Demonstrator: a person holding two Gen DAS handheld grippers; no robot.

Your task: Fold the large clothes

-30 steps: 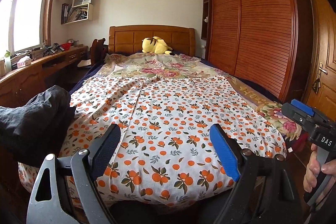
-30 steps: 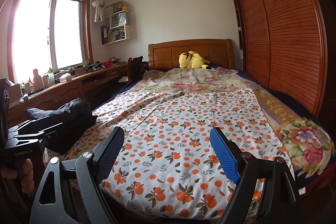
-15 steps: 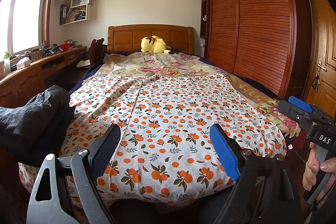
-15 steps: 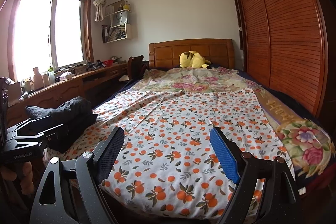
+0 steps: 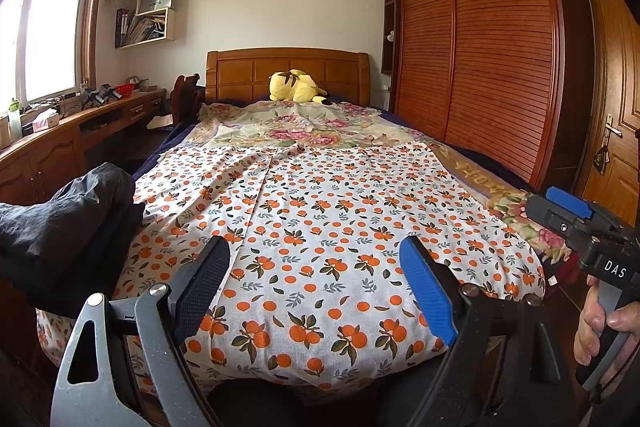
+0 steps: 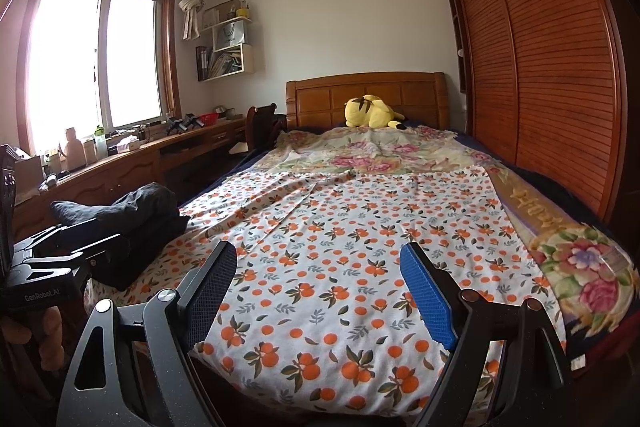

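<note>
At the foot of the bed (image 5: 472, 163), the left hand-held gripper (image 5: 316, 279) hangs with its jaws spread wide and nothing between them; the right hand-held gripper (image 6: 320, 287) beside it is spread the same way, also empty. Both point up the bed toward the headboard (image 5: 288, 71), tipped slightly down. Straight ahead and just below them lies the orange-print cloth (image 5: 320, 211), spread flat over the mattress, its near hem draping over the foot edge and its long axis running away toward the yellow plush toy (image 5: 296, 87). The near hem is about equally close to both hands: the left faces its left part, the right its right part. To the left, a heap of dark clothes (image 5: 60, 223) sits on the bed's near left corner, nearer the left hand. My guess is that the near corners get pinched first.
</note>
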